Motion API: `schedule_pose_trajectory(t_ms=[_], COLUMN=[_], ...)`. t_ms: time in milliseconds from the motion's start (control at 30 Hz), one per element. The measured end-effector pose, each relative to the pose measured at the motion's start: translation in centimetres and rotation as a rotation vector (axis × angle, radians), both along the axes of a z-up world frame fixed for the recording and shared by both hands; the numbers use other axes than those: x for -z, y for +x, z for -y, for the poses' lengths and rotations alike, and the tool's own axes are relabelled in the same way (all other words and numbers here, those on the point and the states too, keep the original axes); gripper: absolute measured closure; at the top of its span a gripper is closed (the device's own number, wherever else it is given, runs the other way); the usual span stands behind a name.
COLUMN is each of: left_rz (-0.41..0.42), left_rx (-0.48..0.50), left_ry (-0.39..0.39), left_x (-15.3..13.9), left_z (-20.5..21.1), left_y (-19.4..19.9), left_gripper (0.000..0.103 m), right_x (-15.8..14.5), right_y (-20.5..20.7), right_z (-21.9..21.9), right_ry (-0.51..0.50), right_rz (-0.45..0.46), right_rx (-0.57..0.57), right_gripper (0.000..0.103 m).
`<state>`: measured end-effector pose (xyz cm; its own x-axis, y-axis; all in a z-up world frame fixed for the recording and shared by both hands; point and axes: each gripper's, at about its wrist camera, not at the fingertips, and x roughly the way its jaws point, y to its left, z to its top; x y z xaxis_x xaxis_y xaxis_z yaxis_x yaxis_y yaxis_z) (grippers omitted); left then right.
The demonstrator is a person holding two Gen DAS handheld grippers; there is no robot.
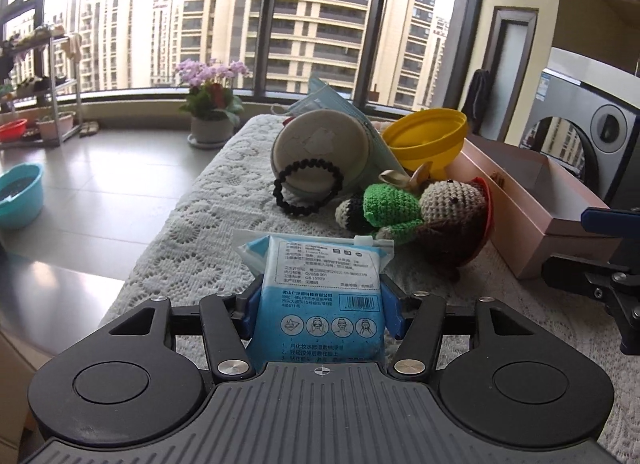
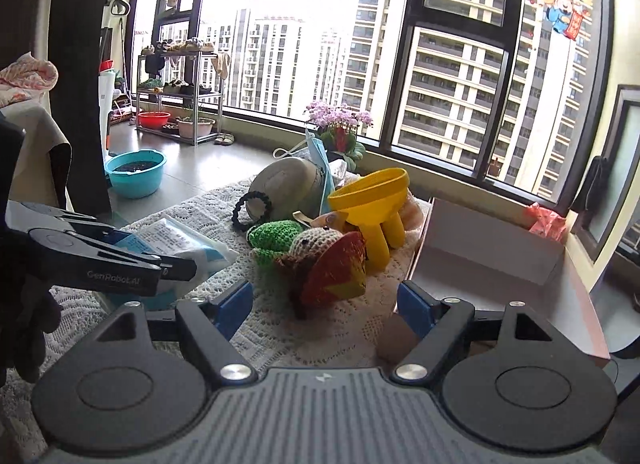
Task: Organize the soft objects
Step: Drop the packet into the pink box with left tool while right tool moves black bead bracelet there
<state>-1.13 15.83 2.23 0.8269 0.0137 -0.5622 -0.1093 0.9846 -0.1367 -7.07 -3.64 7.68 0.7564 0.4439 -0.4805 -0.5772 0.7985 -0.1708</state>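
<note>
I am holding a blue packet of cotton pads [image 1: 320,288] in my left gripper [image 1: 320,304], whose blue pads are pressing on the packet's two long sides about midway up, so the jaws are clamped on it just above the lace tablecloth [image 1: 192,216]. My right gripper [image 2: 324,304] is hanging with its jaws standing apart and nothing between them, pointing at the crocheted doll [image 2: 320,264] lying on the cloth just ahead. I am judging the packet to be light and squashy, with a slick plastic skin: it is bulging a little between the pads, so I would be keeping the grip on the fat middle, not on the thin sealed top edge, which would fold and slip. The doll looks soft and floppy with a grippy yarn surface; taking it around the body or the head should be holding better than pinching the red hat brim. Beyond it a round beige cushion [image 1: 320,152] is leaning with a black hair tie [image 1: 308,188] resting against it, a blue face mask [image 1: 340,112] tucked behind, and a stiff yellow funnel [image 1: 428,136] beside them. The open pink box [image 1: 532,200] is sitting at the right of the pile, and I am taking it as the likely place for the soft things.
</note>
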Motion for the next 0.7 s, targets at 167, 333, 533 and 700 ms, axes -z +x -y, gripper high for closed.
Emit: schedule_pose_trajectory(t_ms=[167, 333, 533, 700], left_rz=[0.04, 0.089, 0.119, 0.14], left_rx=[-0.049, -0.047, -0.04, -0.06], left_ry=[-0.001, -0.127, -0.129, -0.14], left_x=[0.6, 1.5, 1.4, 1.4], left_z=[-3.3, -5.4, -5.3, -5.4], left_y=[-2.8, -3.9, -4.6, -5.0], left_gripper=[0.044, 0.045, 0.045, 0.045], right_x=[0.0, 1.5, 4.7, 4.3], right_y=[2.3, 5.3, 8.0, 5.8], right_z=[-8.0, -15.1, -19.5, -18.1], right_ry=[-0.182, -0.325, -0.473, -0.488], right_rz=[0.134, 0.17, 0.184, 0.229], right_rx=[-0.093, -0.115, -0.105, -0.065], right_gripper=[0.066, 0.067, 0.091, 0.096])
